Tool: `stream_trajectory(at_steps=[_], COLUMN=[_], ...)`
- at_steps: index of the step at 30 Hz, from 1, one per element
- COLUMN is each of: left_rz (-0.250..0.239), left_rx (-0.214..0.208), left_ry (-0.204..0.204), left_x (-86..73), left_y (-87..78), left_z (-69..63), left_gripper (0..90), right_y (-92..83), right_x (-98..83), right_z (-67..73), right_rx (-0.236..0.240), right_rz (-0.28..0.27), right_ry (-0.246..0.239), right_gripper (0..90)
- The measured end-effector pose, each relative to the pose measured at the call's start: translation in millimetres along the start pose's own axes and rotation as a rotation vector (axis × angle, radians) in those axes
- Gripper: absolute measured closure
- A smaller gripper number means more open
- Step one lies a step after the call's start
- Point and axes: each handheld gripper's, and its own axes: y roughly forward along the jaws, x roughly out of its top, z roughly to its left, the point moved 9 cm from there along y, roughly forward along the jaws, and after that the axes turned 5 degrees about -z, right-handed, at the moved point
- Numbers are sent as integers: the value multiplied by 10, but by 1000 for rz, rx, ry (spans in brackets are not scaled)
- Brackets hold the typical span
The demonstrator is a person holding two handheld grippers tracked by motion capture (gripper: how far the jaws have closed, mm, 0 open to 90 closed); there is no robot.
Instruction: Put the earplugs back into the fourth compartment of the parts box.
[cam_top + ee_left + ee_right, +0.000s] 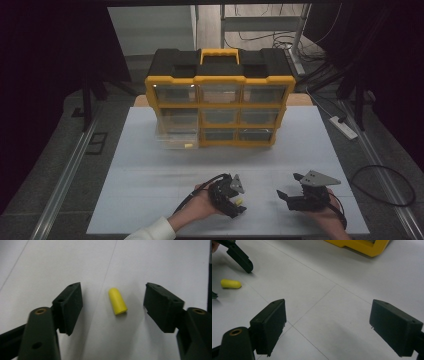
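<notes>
Closing unevenly is the risk — one pad could be nudging the small yellow rounded plastic cap [117, 301] so it is rolling off across the white bench [150, 175]. It is lying near the bench's front edge, between the spread jaws of the left gripper [113, 306], touching neither pad. The right gripper [327, 327] is hovering spread and empty.

The high view looks forward and down from above the person's side, taking in the whole white table [150, 165] with the yellow drawer cabinet [220, 107] at twelve o'clock. The left gripper view hangs close above the tabletop, looking almost straight down. The right gripper view looks low across it toward eleven o'clock. All three share the small yellow cap [117, 301].
</notes>
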Motion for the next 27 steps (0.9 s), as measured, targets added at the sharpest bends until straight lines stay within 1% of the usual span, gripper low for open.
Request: stream_trajectory(at_steps=[3, 4, 5, 6, 7, 9, 10, 11, 15, 17, 18, 21, 26, 27], left_rz=[-3, -4, -4, -5, -4, -1, -1, -1, -7, -23, -23, -57, -127, -137], left_rx=[1, 4, 4, 2, -9, -20, -26, -26, -33, -26, -26, -18, -22, -18], left_ry=[1, 10, 10, 17, 25, 32, 37, 37, 49, 44, 44, 31, -3, -3], left_x=[0, 0, 0, 1, 0, -2, -4, -4, 3, 19, 19, 53, 124, 136], left_y=[-8, -14, -14, -18, -27, -35, -38, -38, -43, -63, -63, -124, -273, -304], left_z=[3, 2, 2, -5, -20, -29, -37, -37, -53, -44, -44, -11, 43, 55], left_gripper=[401, 438, 473, 473, 589, 668, 738, 781, 794, 795, 795, 796, 800, 799], right_y=[0, 0, 0, 0, -1, -2, -2, -2, -3, -4, -4, -7, -7, -6], right_x=[0, 0, 0, 0, 1, 1, 1, 1, 2, 3, 3, 4, 4, 4], right_z=[-1, -1, -1, -1, -1, -1, -1, -1, -3, -4, -4, -4, -5, -5], right_rx=[0, 0, 0, 0, 0, -1, -1, -1, -2, -2, -2, -2, -3, -3], right_rz=[0, 0, 0, 0, -1, -1, -1, -1, -1, -2, -2, -3, -3, -3], right_ry=[0, 0, 0, 0, 0, 0, 0, 0, -1, -1, -1, 0, 0, 0], right_gripper=[147, 147, 147, 147, 147, 147, 147, 147, 147, 147, 147, 147, 148, 147])
